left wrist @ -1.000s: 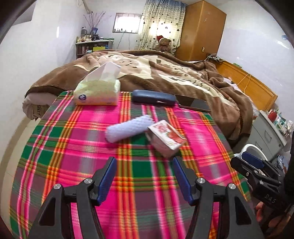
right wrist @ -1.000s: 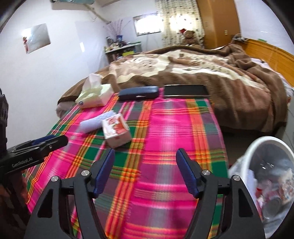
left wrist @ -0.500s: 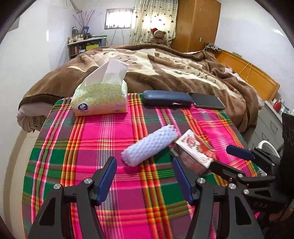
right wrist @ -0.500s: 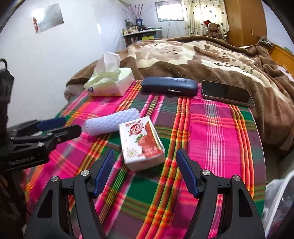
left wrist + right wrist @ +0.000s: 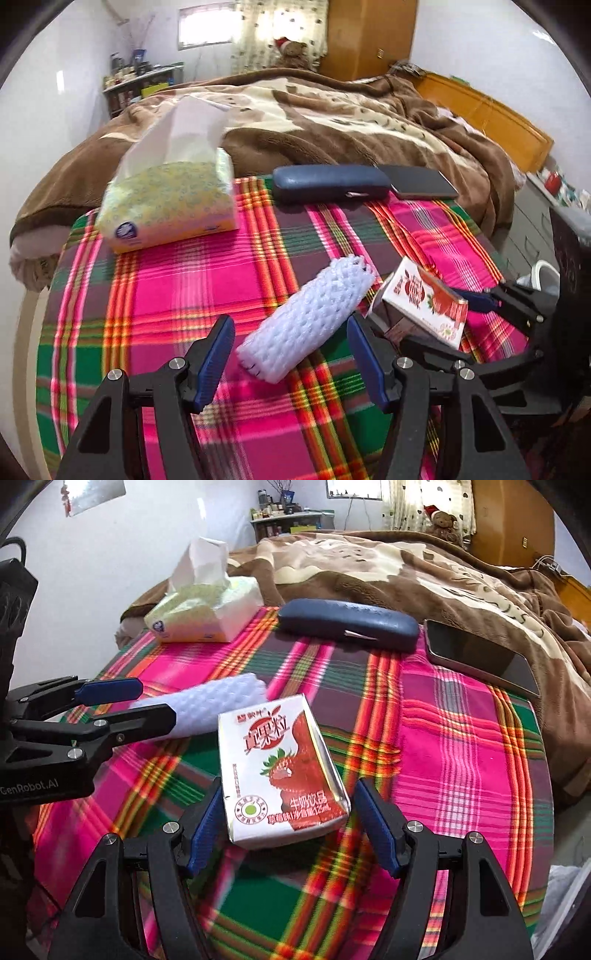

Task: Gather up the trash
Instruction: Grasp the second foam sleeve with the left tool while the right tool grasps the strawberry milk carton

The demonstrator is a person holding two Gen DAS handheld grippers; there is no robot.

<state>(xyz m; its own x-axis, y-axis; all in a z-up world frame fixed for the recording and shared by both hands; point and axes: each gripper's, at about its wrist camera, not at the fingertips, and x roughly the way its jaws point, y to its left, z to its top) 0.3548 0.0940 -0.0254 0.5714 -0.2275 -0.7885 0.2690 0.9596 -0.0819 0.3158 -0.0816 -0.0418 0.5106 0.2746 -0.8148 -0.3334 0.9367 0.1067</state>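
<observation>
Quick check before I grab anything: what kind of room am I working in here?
Almost certainly a bedroom in a home: a bed with a rumpled brown blanket sits right behind the plaid-covered table, with a wooden wardrobe and a teddy bear beyond.

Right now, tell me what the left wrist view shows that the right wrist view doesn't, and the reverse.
Only the left wrist view shows the orange headboard and the grey drawer unit.

Only the right wrist view shows the wall picture and the milk carton's printed strawberry face, lying between the open right hand-held gripper.

Both show the foam net sleeve, tissue box, blue case, phone and plaid cloth; the left hand-held gripper is open around the sleeve.
</observation>
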